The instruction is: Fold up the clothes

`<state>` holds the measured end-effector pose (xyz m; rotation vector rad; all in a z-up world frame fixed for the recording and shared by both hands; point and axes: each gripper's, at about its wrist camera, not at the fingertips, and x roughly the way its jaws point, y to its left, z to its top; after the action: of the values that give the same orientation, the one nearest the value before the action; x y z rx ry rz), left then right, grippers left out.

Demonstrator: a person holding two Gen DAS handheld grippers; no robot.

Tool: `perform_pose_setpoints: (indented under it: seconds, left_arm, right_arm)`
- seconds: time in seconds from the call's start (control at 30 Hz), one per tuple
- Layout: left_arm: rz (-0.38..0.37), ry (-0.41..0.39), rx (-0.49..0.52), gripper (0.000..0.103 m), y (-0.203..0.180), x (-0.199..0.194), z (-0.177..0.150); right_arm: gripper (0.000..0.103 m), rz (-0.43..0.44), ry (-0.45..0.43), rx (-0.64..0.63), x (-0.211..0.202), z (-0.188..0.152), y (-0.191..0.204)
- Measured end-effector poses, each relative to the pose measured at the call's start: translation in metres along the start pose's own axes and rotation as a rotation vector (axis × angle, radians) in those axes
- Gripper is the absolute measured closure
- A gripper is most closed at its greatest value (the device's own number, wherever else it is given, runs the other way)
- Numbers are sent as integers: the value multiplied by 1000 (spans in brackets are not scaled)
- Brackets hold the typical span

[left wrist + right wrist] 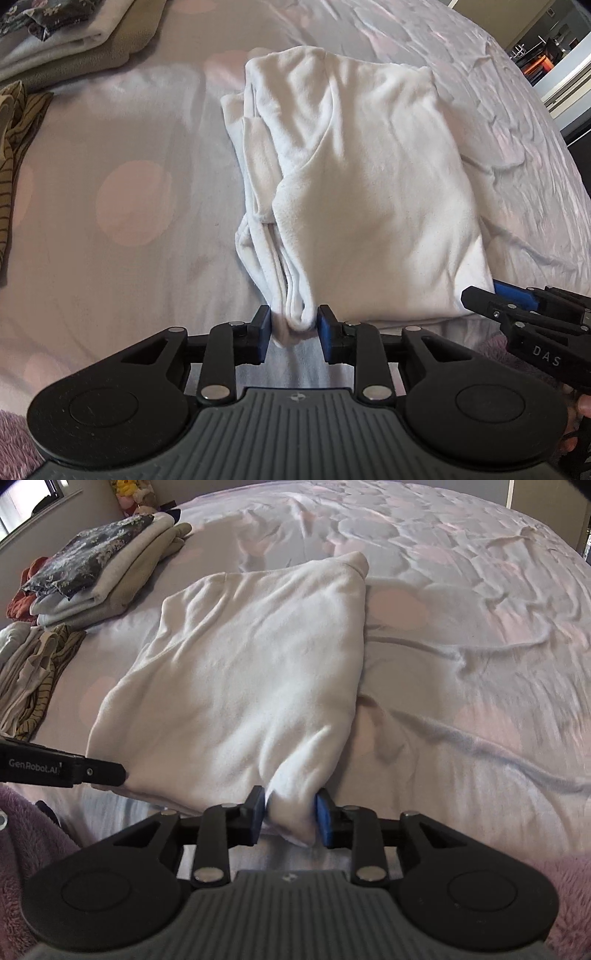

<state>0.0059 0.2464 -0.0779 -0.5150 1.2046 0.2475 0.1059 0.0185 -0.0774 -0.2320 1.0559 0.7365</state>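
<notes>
A white garment (pixel 369 184) (pixel 251 664) lies folded into a thick rectangle on the bed, its layered edges showing on the left in the left wrist view. My left gripper (pixel 294 325) holds the near left corner, with bunched fabric filling the narrow gap and touching both blue pads. My right gripper (pixel 290 812) holds the near right corner the same way, and the cloth tents up into its jaws. Each gripper also shows at the edge of the other's view: the right gripper (pixel 480 299) and the left gripper (pixel 118 771).
The bed sheet (pixel 461 664) is pale lilac with pink dots, and wrinkled to the right. A stack of folded clothes (pixel 103 565) (pixel 55 33) sits at the far left. A loose pile with striped fabric (pixel 33 679) (pixel 18 122) lies nearer. A fuzzy purple sleeve (pixel 29 830) frames the bottom corners.
</notes>
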Motion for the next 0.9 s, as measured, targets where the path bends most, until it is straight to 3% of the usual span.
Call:
perform_pose_setpoints:
  seconds: [0.17,0.33,0.67,0.9]
  left_arm:
    - [-103,-72,-56,61,13,-21,-2]
    - [-192,-129,-93,61,23,-32,9]
    - [-130,-256,-45,61,46,-10,92]
    - [-86,-412,87,61,41,23,124]
  right_arm:
    - [66,33,-108,4,-28,-7,-3]
    - [66,64,-190,4,-36,2,-1]
    - [63,32,-258,-38,6,65,-6]
    - [62,-6,-324,-42,52,110,-10]
